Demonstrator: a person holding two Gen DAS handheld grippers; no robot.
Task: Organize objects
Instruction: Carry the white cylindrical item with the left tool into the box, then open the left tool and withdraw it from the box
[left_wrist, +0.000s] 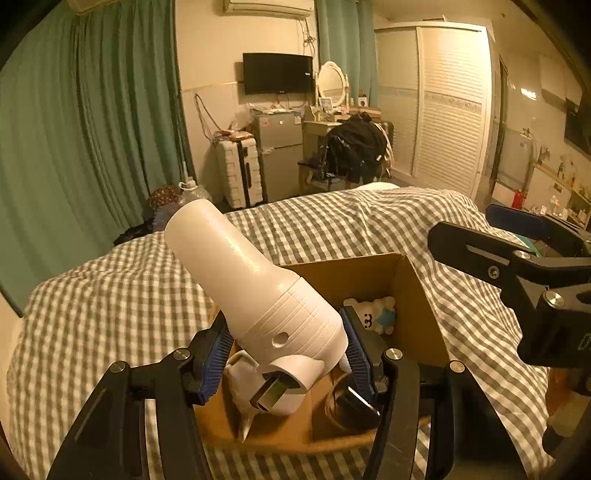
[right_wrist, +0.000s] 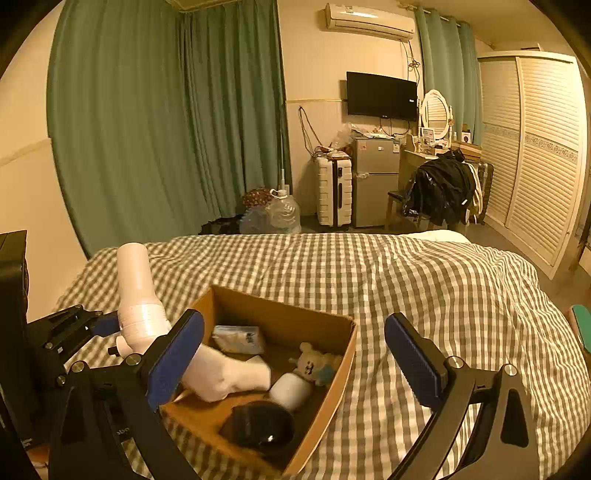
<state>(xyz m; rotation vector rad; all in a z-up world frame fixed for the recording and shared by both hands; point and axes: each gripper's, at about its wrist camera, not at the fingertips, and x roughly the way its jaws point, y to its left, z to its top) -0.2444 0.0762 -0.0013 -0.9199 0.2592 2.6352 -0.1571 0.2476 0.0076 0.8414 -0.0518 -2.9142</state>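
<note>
My left gripper (left_wrist: 286, 356) is shut on a white hair dryer (left_wrist: 255, 295), gripping its ribbed rear body; the barrel points up and away, over the near left corner of a brown cardboard box (left_wrist: 417, 295). The hair dryer (right_wrist: 138, 295) also shows in the right wrist view, its white handle reaching down into the box (right_wrist: 332, 373). Inside the box lie a small white bear toy (right_wrist: 314, 363), a white packet (right_wrist: 240, 338), a white bottle (right_wrist: 291, 389) and a black round object (right_wrist: 258, 424). My right gripper (right_wrist: 293, 363) is open and empty above the box.
The box sits on a bed with a grey-and-white checked cover (right_wrist: 424, 288). Beyond the bed stand green curtains (right_wrist: 166, 129), a white suitcase (right_wrist: 334, 190), a small fridge (right_wrist: 376, 181), a chair draped with black clothes (right_wrist: 439, 192) and a louvred wardrobe (right_wrist: 539, 147).
</note>
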